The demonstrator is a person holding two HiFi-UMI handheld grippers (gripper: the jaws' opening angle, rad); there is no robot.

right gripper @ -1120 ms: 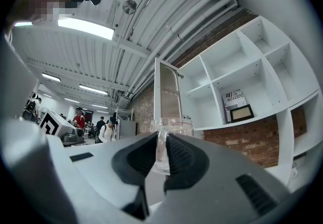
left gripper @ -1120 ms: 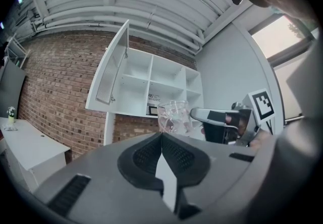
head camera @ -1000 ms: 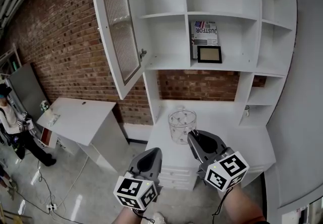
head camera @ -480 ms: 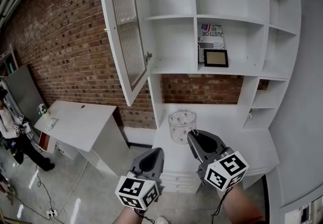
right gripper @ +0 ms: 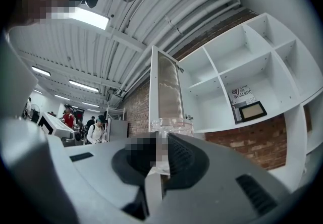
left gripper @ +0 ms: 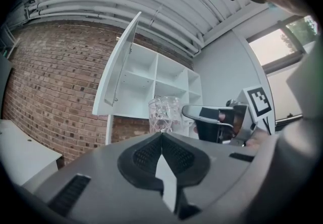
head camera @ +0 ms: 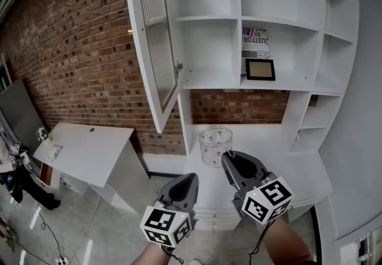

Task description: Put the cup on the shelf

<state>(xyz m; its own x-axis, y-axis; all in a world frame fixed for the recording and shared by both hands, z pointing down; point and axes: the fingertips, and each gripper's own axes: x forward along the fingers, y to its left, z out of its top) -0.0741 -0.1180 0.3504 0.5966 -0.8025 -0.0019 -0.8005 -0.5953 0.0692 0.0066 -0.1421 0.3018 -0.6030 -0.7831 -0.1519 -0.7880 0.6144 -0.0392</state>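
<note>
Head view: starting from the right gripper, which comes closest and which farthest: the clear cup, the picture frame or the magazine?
1. Clear cup: held in the jaws of the right gripper, just ahead of it.
2. Picture frame: up on the shelf, above and beyond the cup.
3. Magazine: standing just behind the picture frame, a little higher, at the back of that compartment.

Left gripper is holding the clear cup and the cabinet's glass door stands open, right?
No: the right gripper holds the clear cup by its rim; the left gripper is shut and empty, as the head view shows. The glass door stands open.
</note>
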